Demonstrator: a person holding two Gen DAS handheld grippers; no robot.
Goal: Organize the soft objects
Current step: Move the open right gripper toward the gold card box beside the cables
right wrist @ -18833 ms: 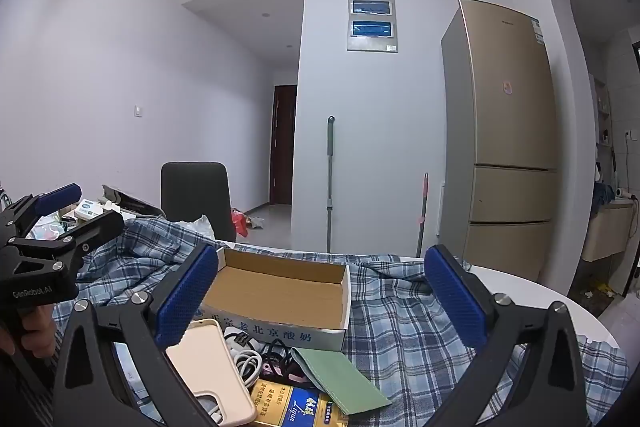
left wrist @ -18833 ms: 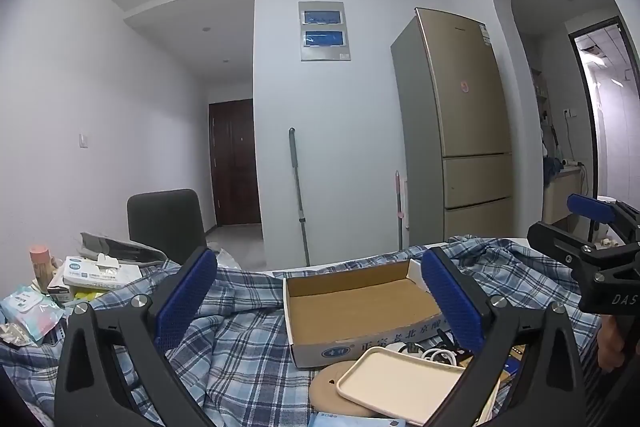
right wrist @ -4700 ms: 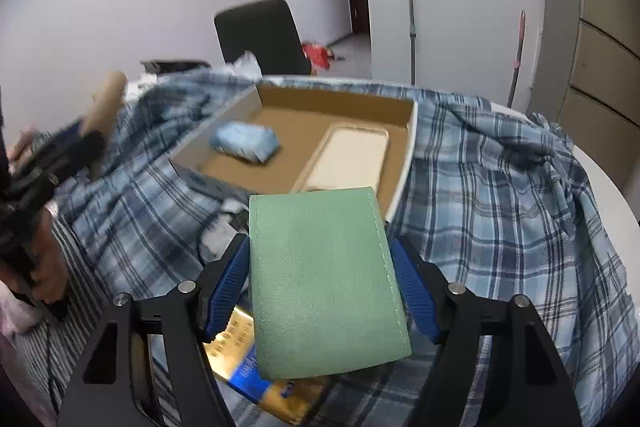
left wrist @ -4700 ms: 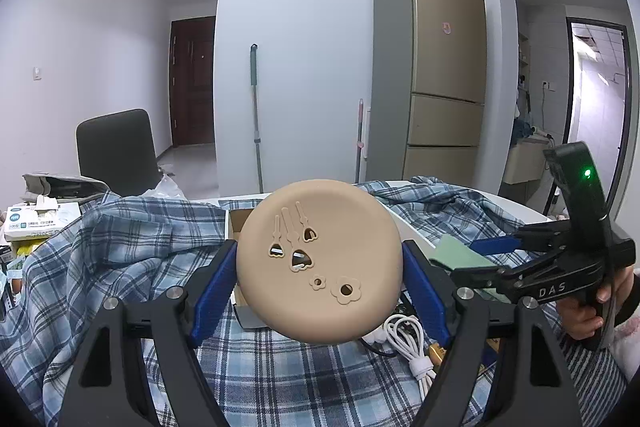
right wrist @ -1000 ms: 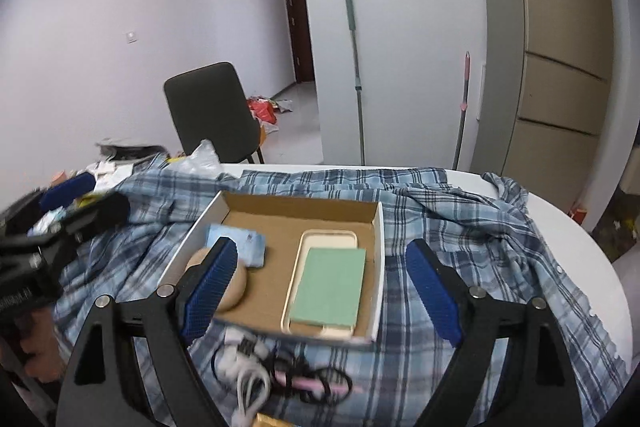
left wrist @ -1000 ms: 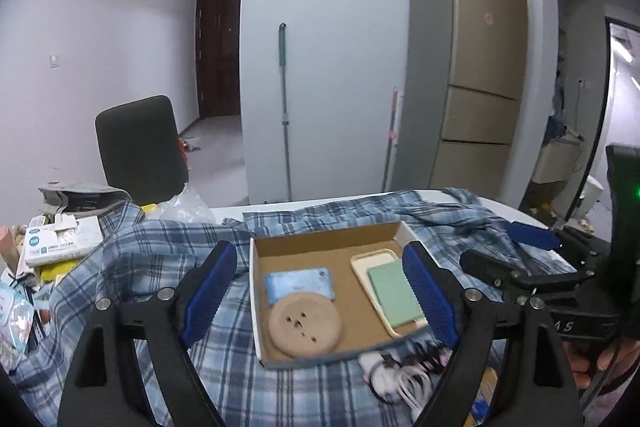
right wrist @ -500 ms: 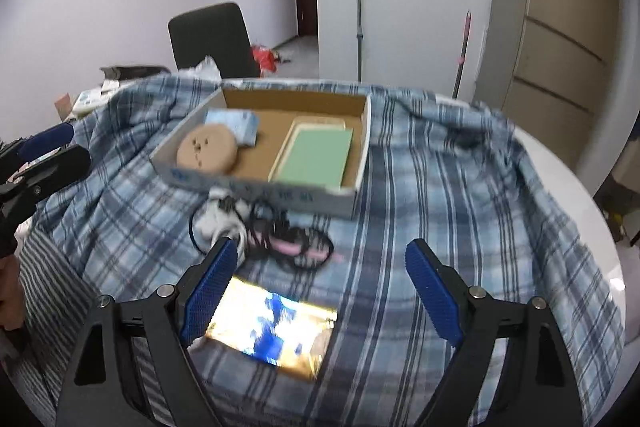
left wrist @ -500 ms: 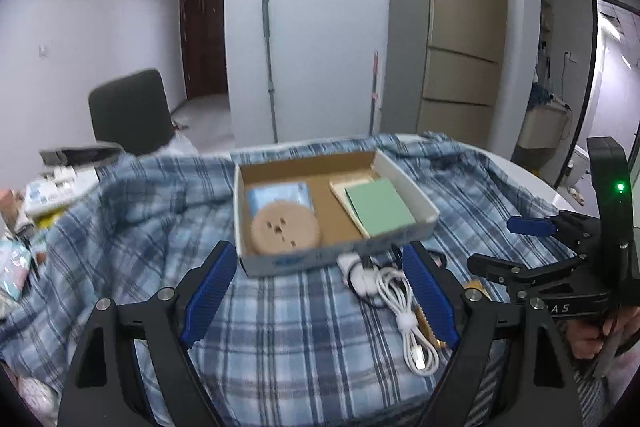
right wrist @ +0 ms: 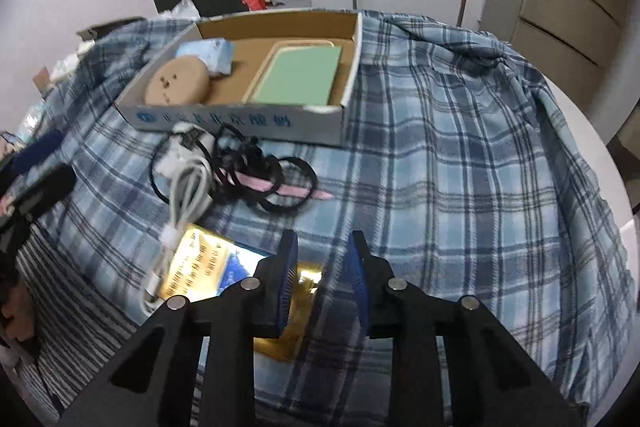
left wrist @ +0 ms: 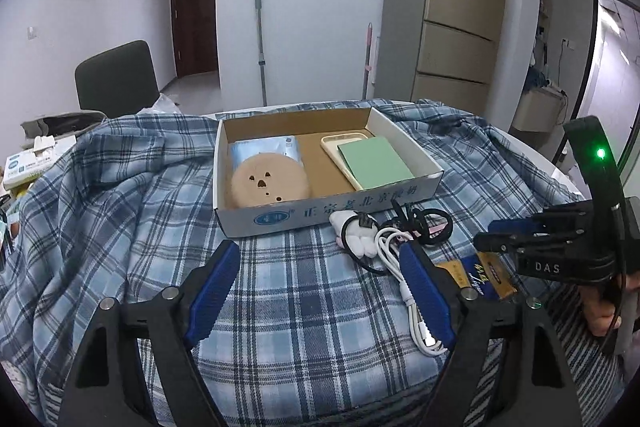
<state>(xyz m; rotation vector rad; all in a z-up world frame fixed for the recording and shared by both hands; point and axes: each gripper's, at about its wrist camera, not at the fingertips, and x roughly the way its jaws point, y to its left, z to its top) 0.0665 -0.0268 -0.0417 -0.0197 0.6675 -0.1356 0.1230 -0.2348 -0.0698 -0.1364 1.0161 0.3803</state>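
Observation:
The cardboard box (left wrist: 328, 215) (right wrist: 240, 119) holds a tan round pad (left wrist: 270, 183) (right wrist: 176, 87), a blue tissue pack (left wrist: 264, 149) (right wrist: 208, 55) and a green wallet (left wrist: 374, 163) (right wrist: 298, 75) lying on a cream phone case (left wrist: 340, 141). My left gripper (left wrist: 320, 287) (right wrist: 44, 165) hovers open in front of the box, its jaws closing slightly over bare cloth. My right gripper (right wrist: 322, 275) (left wrist: 486, 235) points down at the right end of a gold and blue pack (right wrist: 200, 263) (left wrist: 480, 275). Its jaws are closing to a narrow gap and nothing is gripped.
Tangled white and black cables (left wrist: 384, 239) (right wrist: 240, 171) with a pink pen lie between box and pack on the blue plaid cloth (left wrist: 120, 227) (right wrist: 460, 147). Clutter (left wrist: 36, 159) sits far left, a dark chair (left wrist: 116, 79) behind. A hand (left wrist: 600, 315) holds the right gripper.
Both grippers have sunk and tipped down toward the cloth, so the box looks nearer. The right jaws went from wide apart to a narrow gap. The box's contents stay put.

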